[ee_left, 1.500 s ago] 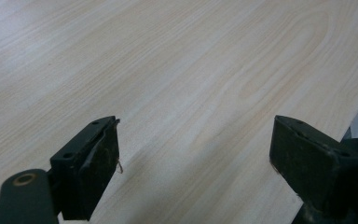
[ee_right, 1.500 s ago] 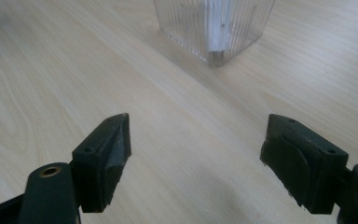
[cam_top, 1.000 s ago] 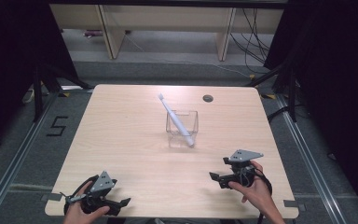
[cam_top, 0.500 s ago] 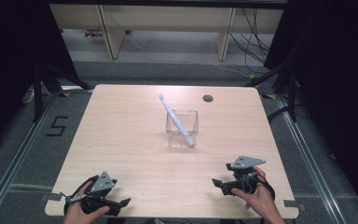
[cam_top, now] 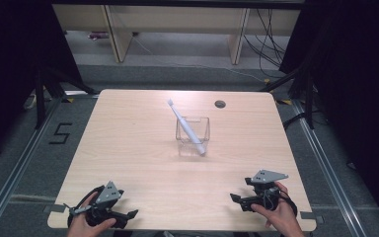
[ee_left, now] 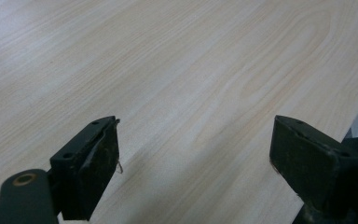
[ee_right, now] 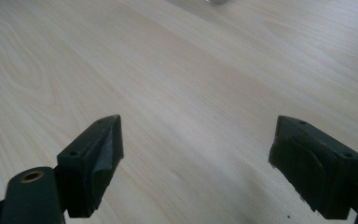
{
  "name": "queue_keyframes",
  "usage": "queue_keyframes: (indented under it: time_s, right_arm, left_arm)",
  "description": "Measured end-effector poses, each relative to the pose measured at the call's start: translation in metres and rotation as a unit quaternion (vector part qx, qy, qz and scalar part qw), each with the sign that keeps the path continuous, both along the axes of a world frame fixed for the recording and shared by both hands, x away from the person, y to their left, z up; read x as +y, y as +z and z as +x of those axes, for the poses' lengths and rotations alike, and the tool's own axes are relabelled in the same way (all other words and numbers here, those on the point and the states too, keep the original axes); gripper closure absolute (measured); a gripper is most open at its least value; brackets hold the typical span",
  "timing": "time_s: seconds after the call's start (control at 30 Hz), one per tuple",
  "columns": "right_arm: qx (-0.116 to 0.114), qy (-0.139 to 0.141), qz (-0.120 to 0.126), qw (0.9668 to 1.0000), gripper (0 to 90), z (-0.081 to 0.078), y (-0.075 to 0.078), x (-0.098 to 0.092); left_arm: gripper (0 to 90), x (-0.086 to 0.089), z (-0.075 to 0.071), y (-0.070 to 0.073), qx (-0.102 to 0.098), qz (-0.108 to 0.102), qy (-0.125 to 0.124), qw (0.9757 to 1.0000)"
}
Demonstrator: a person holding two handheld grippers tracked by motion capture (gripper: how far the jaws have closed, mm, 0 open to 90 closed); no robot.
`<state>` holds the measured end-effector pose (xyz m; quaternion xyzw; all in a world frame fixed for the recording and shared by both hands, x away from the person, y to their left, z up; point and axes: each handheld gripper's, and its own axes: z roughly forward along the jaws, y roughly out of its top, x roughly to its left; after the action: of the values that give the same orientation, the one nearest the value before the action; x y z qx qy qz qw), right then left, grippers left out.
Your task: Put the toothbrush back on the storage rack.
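I hold my left gripper (cam_top: 109, 213) at 7 o'clock on the table (cam_top: 128, 148), near the front edge, its jaws spread wide with bare wood between them in the left gripper view (ee_left: 196, 154); my right gripper (cam_top: 246, 201) sits at 5 o'clock, also by the front edge, jaws likewise spread over bare wood (ee_right: 198, 158); neither pinches anything.

The clear container (cam_top: 193, 134) stands just past the table's centre, toward 12 o'clock from both grippers and well apart from them; a white toothbrush (cam_top: 186, 127) leans in it, its head sticking out over the rim toward 11 o'clock, its handle end down at the container's near corner toward 5 o'clock; nothing lies between my grippers and the container.

A small dark hole (cam_top: 220, 104) marks the tabletop at 1 o'clock, near the far edge; the surface is pale wood grain with rounded corners.

The floor is grey; a taped 5 (cam_top: 60, 134) sits at 9 o'clock beside the table; pale shelving legs (cam_top: 113, 34) and loose cables (cam_top: 269, 39) stand beyond at 12 o'clock; black curtains (cam_top: 355, 74) hang at both sides.
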<state>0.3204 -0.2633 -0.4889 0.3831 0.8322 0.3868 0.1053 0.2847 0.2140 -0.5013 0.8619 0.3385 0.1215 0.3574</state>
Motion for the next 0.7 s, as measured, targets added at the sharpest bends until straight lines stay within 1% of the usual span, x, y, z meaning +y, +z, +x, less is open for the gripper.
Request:
queue_keyframes:
  time_s: [0.03,0.07,0.1,0.13,0.17,0.23,0.27,0.37,0.4,0.43,0.47,0.5,0.53,0.57,0.6,0.67,0.7]
  right_arm:
    - [0.01,-0.006,0.0,0.9999,17.4,-0.0017,0.0007,0.0002]
    - [-0.001,0.005,-0.005,1.0,17.4,-0.0002,0.0004,-0.0014]
    - [-0.003,0.008,-0.002,1.0,17.3,0.0004,-0.0004,-0.0017]
    - [0.005,0.006,0.005,1.0,17.3,-0.0006,-0.0013,-0.0002]
    - [-0.005,0.014,-0.002,0.9999,17.3,0.0007,-0.0015,-0.0011]
    - [0.004,0.018,-0.006,0.9998,17.4,0.0008,-0.0024,-0.0001]
    - [0.001,0.023,-0.011,0.9997,17.4,0.001,-0.0024,0.0003]
    - [0.0,0.017,-0.013,0.9998,17.4,-0.0006,-0.0013,0.0012]
    - [0.001,0.02,-0.008,0.9998,17.4,-0.0002,-0.0019,0.0016]
    - [0.0,0.028,-0.011,0.9995,17.5,0.0004,-0.0015,0.0013]
    - [-0.004,0.022,-0.012,0.9997,17.4,-0.0002,-0.0019,0.002]
    - [0.0,0.016,-0.016,0.9998,17.4,-0.0012,-0.0013,0.0023]
    - [0.007,0.015,-0.016,0.9997,17.5,-0.0017,-0.0012,0.0028]
    - [0.009,0.014,-0.017,0.9997,17.5,-0.0019,-0.0013,0.0031]
    - [-0.001,0.02,-0.019,0.9996,17.5,-0.001,-0.0017,0.003]
    - [0.001,0.02,-0.017,0.9996,17.6,-0.001,-0.0013,0.0031]
    - [0.005,0.018,-0.015,0.9997,17.7,-0.0015,-0.001,0.0032]
  left_arm:
    - [15.4,0.0001,0.0001,0.0002,-0.001,0.001,-0.001,1.0]
    - [15.4,0.0002,0.0002,0.0004,-0.002,0.001,-0.001,1.0]
    - [15.3,0.0001,0.0002,0.0004,-0.002,0.001,-0.002,1.0]
    - [15.3,0.0,0.0001,0.0004,-0.002,0.001,-0.002,1.0]
    - [15.4,-0.0001,0.0001,0.0006,-0.002,0.001,-0.003,1.0]
    - [15.3,-0.0002,0.0002,0.0006,-0.002,-0.001,-0.001,1.0]
    - [15.3,0.0,0.0004,0.0006,-0.003,0.0,-0.002,1.0]
    - [15.3,0.0002,0.0001,0.001,-0.001,-0.002,-0.004,1.0]
    - [15.3,0.0002,0.0001,0.0009,-0.002,-0.001,-0.003,1.0]
    - [15.3,0.0007,0.0008,0.001,-0.004,0.005,-0.004,1.0]
    - [15.3,0.0006,0.0007,0.0011,-0.004,0.005,-0.004,1.0]
    - [15.3,0.0006,0.0006,0.0011,-0.004,0.004,-0.004,1.0]
    - [15.3,0.0006,0.0007,0.0012,-0.004,0.005,-0.004,1.0]
    - [15.3,0.0006,0.0006,0.0013,-0.004,0.004,-0.004,1.0]
    - [15.3,0.0007,0.0006,0.0013,-0.004,0.005,-0.003,1.0]
    - [15.3,0.0007,0.0006,0.0013,-0.004,0.005,-0.004,1.0]
    - [15.3,0.0003,0.0004,0.0011,-0.004,0.001,-0.002,1.0]
